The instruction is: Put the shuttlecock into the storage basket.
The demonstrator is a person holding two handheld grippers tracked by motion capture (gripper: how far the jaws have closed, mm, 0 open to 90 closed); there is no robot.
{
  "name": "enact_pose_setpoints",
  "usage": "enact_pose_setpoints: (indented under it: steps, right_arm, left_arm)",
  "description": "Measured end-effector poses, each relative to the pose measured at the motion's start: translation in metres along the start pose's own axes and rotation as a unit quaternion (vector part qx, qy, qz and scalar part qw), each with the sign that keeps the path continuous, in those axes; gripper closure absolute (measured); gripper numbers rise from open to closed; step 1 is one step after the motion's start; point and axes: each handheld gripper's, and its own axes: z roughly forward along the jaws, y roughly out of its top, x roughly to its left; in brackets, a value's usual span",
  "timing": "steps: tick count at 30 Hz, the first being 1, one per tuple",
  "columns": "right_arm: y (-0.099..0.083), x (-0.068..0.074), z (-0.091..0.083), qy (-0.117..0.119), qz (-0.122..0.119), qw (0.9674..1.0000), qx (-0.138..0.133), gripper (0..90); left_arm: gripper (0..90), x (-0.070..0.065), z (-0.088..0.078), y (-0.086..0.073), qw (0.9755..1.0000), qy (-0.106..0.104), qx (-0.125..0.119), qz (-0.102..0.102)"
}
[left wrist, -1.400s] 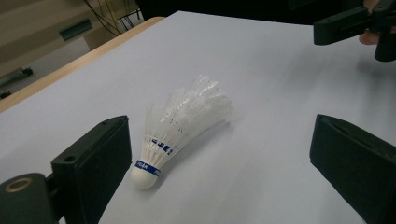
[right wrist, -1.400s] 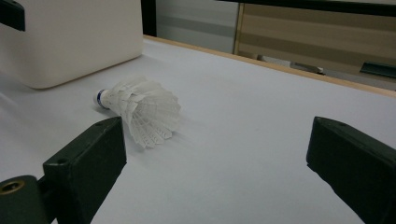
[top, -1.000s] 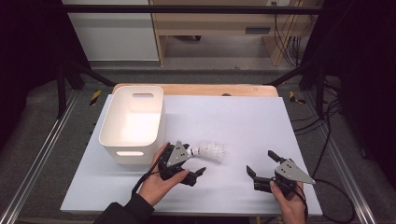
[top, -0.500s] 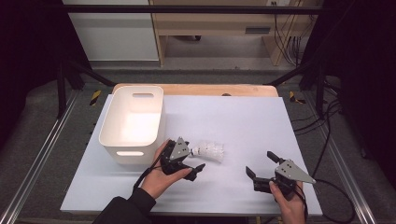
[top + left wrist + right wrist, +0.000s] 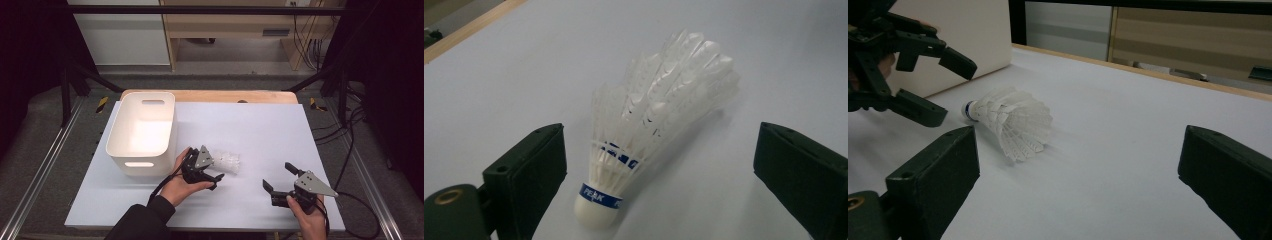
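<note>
I have the left hand-held gripper [image 5: 214, 168] spread wide astride the shuttlecock [image 5: 649, 130] lying just right of the white bin [image 5: 142, 131] — next, I'd judge, clamp near its cork — the right hand-held gripper [image 5: 280, 177] idles agape.

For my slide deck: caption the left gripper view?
Open left gripper straddling a white shuttlecock lying on the table.

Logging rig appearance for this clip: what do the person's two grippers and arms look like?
Both the left gripper and the right gripper are black, with two blocky flat-padded jaws each and a grey three-cornered plate on top. A black cable trails from each. The left arm wears a dark sleeve.
</note>
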Motion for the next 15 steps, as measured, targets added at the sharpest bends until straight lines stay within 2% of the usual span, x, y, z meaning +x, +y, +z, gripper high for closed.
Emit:
enact_pose_setpoints:
  steps: [1, 4, 6, 8, 10, 15]
  right_arm:
    - [0.0, 0.0, 0.0, 0.0, 0.002, 1.0, 0.001, 3.2]
    - [0.0, -0.001, -0.001, 0.001, 0.005, 1.0, -0.001, 3.3]
    - [0.0, -0.001, -0.001, 0.001, 0.005, 1.0, 0.0, 3.2]
    - [0.0, -0.001, -0.001, 0.002, 0.005, 1.0, -0.001, 3.2]
    - [0.0, -0.001, -0.001, 0.002, 0.004, 1.0, -0.001, 3.2]
    - [0.0, -0.001, -0.001, 0.001, 0.003, 1.0, -0.002, 3.3]
  left_arm:
    - [6.9, 0.001, 0.003, 0.0, 1.0, -0.003, 0.0, -0.009]
    - [6.9, 0.003, 0.011, 0.002, 0.9999, -0.004, 0.015, 0.007]
    - [6.9, 0.005, 0.015, 0.002, 0.9998, -0.007, 0.019, 0.003]
    - [6.9, 0.007, 0.018, 0.003, 0.9998, -0.015, 0.015, -0.004]
    - [7.1, 0.008, 0.02, 0.005, 0.9998, -0.013, 0.012, 0.006]
    - [7.7, 0.008, 0.026, 0.005, 0.9995, -0.023, 0.02, 0.005]
